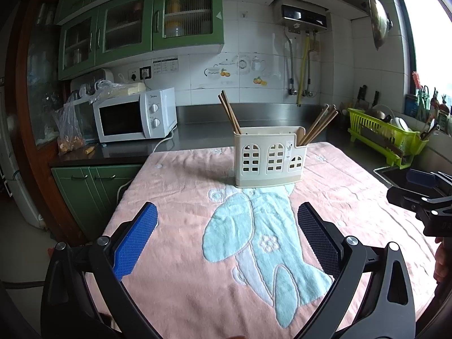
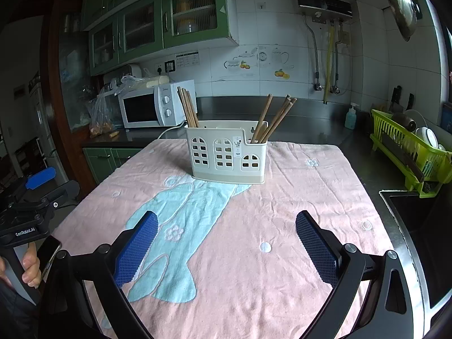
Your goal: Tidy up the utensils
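left wrist view: cream utensil holder (image 1: 269, 156) stands upright on the pink towel (image 1: 175, 197), chopsticks (image 1: 230, 113) leaning in its left and right ends. left gripper (image 1: 227, 237) and right gripper (image 2: 226, 244) hover near it, fingers apart, holding nothing.

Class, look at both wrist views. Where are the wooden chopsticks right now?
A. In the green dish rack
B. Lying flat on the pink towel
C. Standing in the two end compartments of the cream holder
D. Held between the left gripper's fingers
C: one bunch of chopsticks leans out of the left end of the cream holder, and another bunch out of the right end.
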{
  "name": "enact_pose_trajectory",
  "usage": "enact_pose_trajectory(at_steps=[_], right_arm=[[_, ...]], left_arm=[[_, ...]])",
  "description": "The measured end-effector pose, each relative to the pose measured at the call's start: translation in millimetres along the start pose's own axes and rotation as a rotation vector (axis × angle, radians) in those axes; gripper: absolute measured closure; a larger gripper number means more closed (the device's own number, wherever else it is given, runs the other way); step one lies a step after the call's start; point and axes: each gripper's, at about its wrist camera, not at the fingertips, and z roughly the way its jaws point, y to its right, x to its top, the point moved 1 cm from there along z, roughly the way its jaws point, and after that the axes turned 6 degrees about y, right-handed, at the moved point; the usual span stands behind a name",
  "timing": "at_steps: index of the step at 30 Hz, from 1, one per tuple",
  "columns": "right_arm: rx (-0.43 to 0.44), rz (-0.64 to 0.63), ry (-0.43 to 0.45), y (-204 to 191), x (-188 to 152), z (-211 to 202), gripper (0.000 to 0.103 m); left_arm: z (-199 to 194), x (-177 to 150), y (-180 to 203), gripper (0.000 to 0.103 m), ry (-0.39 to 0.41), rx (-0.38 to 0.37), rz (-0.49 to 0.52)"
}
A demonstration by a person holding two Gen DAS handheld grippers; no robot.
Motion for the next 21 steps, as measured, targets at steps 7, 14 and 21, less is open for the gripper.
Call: enact_pose_trajectory(at_steps=[7, 14, 21], right_arm=[[0.003, 0.002, 0.0, -0.7, -0.3, 0.8, 0.008], [0.004, 0.001, 0.0, -1.9, -1.2, 1.3, 0.008], [0.004, 0.003, -0.001, -2.0, -1.5, 1.5, 0.008]], left_arm=[[1.0, -1.4, -1.9, 0.005, 0.0, 0.004, -0.005], [0.3, -3.1, -2.5, 0.005, -0.003, 0.006, -0.005], [-1.2, -4.3, -4.3, 0.005, -0.006, 0.014, -0.009]])
